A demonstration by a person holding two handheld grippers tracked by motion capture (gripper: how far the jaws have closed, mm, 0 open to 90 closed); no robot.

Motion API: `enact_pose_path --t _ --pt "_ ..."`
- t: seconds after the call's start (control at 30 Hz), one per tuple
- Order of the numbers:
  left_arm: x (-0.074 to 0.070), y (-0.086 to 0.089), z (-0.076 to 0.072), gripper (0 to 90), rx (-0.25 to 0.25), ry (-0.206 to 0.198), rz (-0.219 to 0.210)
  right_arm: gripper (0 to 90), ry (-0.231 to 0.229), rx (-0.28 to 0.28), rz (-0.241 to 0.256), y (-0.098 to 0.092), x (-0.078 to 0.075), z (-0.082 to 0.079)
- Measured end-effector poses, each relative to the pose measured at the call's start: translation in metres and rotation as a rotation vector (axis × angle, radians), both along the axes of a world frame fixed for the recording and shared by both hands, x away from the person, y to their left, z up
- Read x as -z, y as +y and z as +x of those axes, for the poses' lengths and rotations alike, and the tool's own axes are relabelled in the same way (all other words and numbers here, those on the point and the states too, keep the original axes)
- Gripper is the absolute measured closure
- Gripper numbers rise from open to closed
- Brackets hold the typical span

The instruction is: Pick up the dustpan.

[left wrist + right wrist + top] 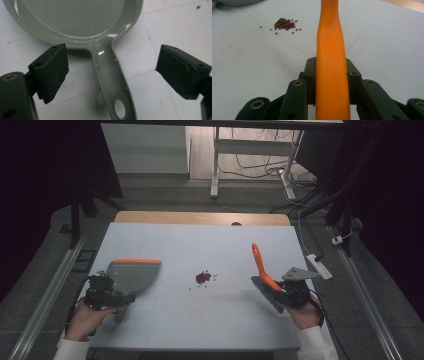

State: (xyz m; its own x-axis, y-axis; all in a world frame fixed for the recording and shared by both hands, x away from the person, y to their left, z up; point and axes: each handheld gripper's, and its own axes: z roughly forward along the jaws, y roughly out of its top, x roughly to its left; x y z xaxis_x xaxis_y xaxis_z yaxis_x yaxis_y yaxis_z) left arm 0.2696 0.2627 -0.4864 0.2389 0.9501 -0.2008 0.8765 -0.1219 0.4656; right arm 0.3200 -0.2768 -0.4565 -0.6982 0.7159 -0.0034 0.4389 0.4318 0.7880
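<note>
Right gripper (pixel 287 292) is clamped on the orange brush handle (pixel 331 62), sitting around 4 o'clock on the table (pixel 200 320). Bean pile (pixel 203 277) is mid-table, at 9 o'clock from it. Left gripper (pixel 110 72) is wide open, straddling the grey dustpan (pixel 131 275) handle at 8 o'clock.

Grey dustpan (pixel 132 277) with orange front edge, glossy grey handle between black jaws. Orange brush handle (pixel 260 262), grey bristles. Dark red beans (pixel 203 277) with small olive-green specks. White table (pixel 200 320), wooden far rim.
</note>
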Motion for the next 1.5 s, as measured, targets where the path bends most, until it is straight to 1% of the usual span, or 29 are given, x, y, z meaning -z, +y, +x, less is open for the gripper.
enact_pose_path --t 0.13,0.23,0.33,0.4,0.57,0.7,0.77,0.87,1.07,1.23,1.47,1.5 --pt "0.003 0.000 0.000 9.3 -0.001 0.006 -0.010 70.1 0.001 0.003 -0.006 0.001 0.001 0.000" --pt "0.006 0.001 -0.001 9.4 -0.018 0.006 -0.013 70.1 0.003 0.005 -0.005 0.000 0.001 0.000" --pt "0.012 0.001 -0.002 9.5 -0.021 0.021 -0.014 70.1 0.008 0.011 -0.005 0.000 0.002 0.000" --pt "0.015 0.001 -0.001 10.4 -0.022 0.033 -0.014 70.1 0.010 0.012 -0.003 0.001 0.003 0.000" --pt "0.022 0.001 0.002 12.4 -0.043 0.045 -0.013 70.1 0.007 0.010 -0.006 0.001 0.003 0.000" --pt "0.026 0.003 0.004 15.3 -0.066 0.047 -0.019 70.1 0.009 0.009 -0.008 0.001 0.003 0.001" --pt "0.029 0.003 0.005 15.9 -0.072 0.049 -0.029 70.1 0.010 0.008 -0.009 0.002 0.004 0.001" --pt "0.032 0.003 0.007 18.2 -0.073 0.056 -0.036 70.1 0.010 0.008 -0.009 0.002 0.004 0.001" --pt "0.036 0.002 0.009 24.4 -0.096 0.042 -0.040 70.1 0.010 0.009 -0.011 0.002 0.004 0.001" --pt "0.037 0.004 0.010 31.5 -0.110 0.038 -0.079 70.1 0.012 0.007 -0.020 0.002 0.005 0.001" --pt "0.038 0.005 0.011 39.6 -0.122 0.042 -0.106 70.1 0.012 0.006 -0.021 0.003 0.006 0.001" --pt "0.038 0.006 0.011 41.1 -0.117 0.045 -0.108 70.1 0.012 0.006 -0.021 0.003 0.005 0.001"
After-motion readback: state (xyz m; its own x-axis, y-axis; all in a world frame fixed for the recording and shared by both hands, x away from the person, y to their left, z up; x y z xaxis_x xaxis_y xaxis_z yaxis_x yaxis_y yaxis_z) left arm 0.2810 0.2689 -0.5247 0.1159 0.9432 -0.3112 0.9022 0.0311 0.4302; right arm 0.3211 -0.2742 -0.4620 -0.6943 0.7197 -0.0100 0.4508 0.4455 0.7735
